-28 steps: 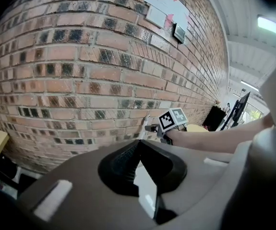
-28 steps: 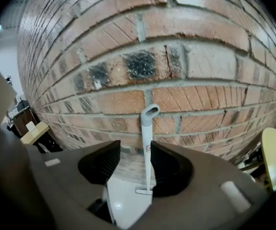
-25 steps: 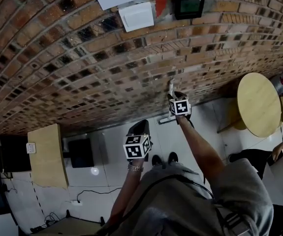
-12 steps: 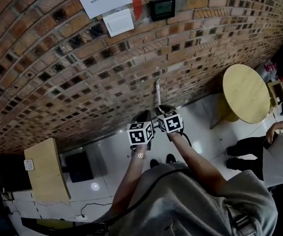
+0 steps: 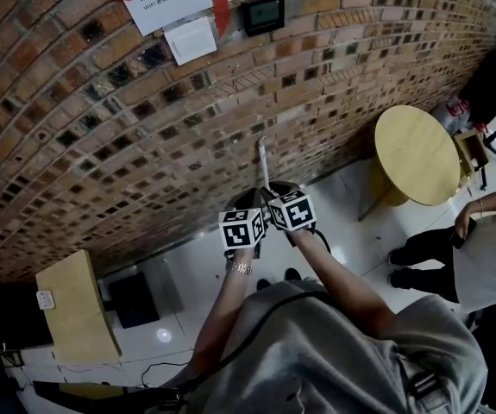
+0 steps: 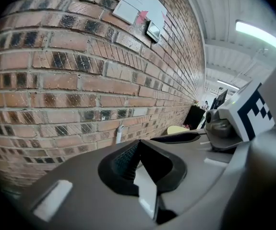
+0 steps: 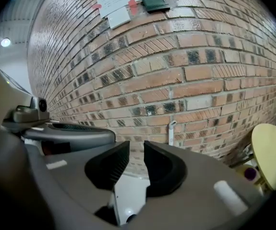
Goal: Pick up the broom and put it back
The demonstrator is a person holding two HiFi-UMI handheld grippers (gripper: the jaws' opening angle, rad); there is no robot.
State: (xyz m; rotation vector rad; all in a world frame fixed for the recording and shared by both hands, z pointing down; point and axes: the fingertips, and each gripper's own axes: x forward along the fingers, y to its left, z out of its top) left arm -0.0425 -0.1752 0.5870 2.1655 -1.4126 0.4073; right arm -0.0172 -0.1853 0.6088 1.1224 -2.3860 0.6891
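Observation:
The broom stands against the brick wall; only its pale handle [image 5: 262, 158] shows above the grippers in the head view. The same handle [image 6: 119, 134] appears small in the left gripper view, and again as a thin handle [image 7: 171, 132] in the right gripper view, well beyond the jaws. My left gripper [image 5: 251, 202] and right gripper [image 5: 273, 191] are held side by side just short of the wall, both pointing at it. The left gripper [image 6: 138, 145] has its jaws closed together, empty. The right gripper [image 7: 137, 150] is opening, with a narrow gap and nothing in it.
A round yellow table [image 5: 416, 153] stands at the right by the wall, with a person [image 5: 489, 257] standing near it. A wooden cabinet [image 5: 75, 317] and a black box [image 5: 131, 298] are on the floor at the left. Papers and a small black device [image 5: 260, 14] hang on the wall.
My right gripper has come up and back from low on the broom by the wall. The left gripper has moved in beside it. The broom stays against the bricks.

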